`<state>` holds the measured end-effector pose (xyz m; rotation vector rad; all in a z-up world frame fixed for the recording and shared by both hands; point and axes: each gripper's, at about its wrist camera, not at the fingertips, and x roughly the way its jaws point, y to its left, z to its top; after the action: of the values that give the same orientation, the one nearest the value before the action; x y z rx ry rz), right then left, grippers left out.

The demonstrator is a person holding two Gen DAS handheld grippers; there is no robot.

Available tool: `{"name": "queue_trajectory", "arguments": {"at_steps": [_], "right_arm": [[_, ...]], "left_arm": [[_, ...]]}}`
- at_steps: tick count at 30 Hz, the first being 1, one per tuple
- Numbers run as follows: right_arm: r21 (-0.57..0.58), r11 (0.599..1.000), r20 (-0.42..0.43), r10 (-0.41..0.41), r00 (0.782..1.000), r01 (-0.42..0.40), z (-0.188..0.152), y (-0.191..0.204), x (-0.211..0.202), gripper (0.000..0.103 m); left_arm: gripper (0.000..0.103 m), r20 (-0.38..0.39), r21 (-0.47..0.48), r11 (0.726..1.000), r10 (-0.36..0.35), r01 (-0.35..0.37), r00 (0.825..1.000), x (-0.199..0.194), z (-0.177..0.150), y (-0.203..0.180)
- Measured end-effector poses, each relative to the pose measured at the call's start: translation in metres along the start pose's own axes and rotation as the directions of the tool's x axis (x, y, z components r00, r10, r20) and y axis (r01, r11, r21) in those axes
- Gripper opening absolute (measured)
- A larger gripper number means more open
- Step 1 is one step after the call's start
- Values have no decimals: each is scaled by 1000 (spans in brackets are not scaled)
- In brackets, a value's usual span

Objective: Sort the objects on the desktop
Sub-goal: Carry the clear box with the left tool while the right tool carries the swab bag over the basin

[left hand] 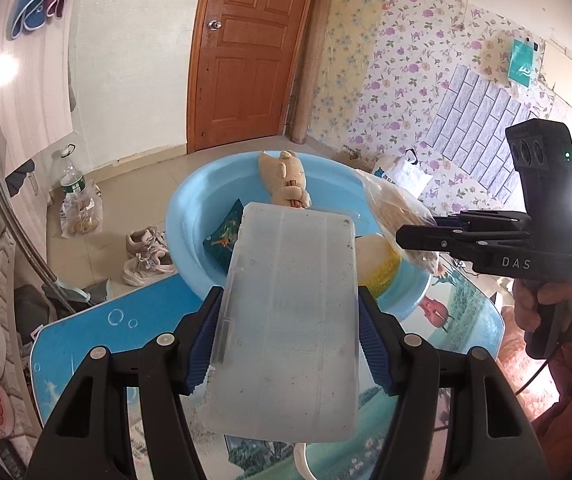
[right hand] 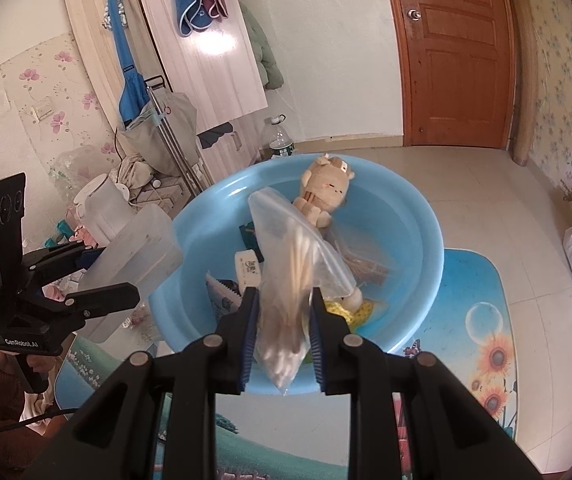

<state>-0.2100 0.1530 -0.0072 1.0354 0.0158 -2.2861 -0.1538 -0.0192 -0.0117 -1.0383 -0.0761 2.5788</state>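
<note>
The blue basin (right hand: 426, 240) sat on the bench (right hand: 486, 320), already holding a plush toy (right hand: 324, 192). The left hand-held gripper (left hand: 286, 344) clamped a frosted plastic box (left hand: 290, 320) near its rim; the right hand-held gripper (right hand: 283, 336) pinched a bag of cotton swabs (right hand: 286, 280) above it. Both looked due for lowering and release.

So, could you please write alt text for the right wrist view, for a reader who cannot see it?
The right gripper has its jaws closed on a clear plastic bag of cotton swabs, held over a blue basin containing a plush toy and small items. At left, the left gripper holds a translucent plastic box beside the basin.
</note>
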Motion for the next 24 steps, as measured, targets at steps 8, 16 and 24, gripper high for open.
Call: {"name": "queue_trajectory", "arguments": {"at_steps": [8,16,24], "right_arm": [[-9,1000,6,-5,1000,5,9,-4,9,23],[-21,1000,9,-11,1000,11,22,-9,16,23],[-30,999,20,-34,999,34,37,-10,22,23]], "left_arm": [[63,-6,20,1000,-17,17,1000,17,11,-1],[63,-8,31,999,-30,30,1000,40,27,0],[63,-7,48,997,-59,60,998,60,37,-5]]}}
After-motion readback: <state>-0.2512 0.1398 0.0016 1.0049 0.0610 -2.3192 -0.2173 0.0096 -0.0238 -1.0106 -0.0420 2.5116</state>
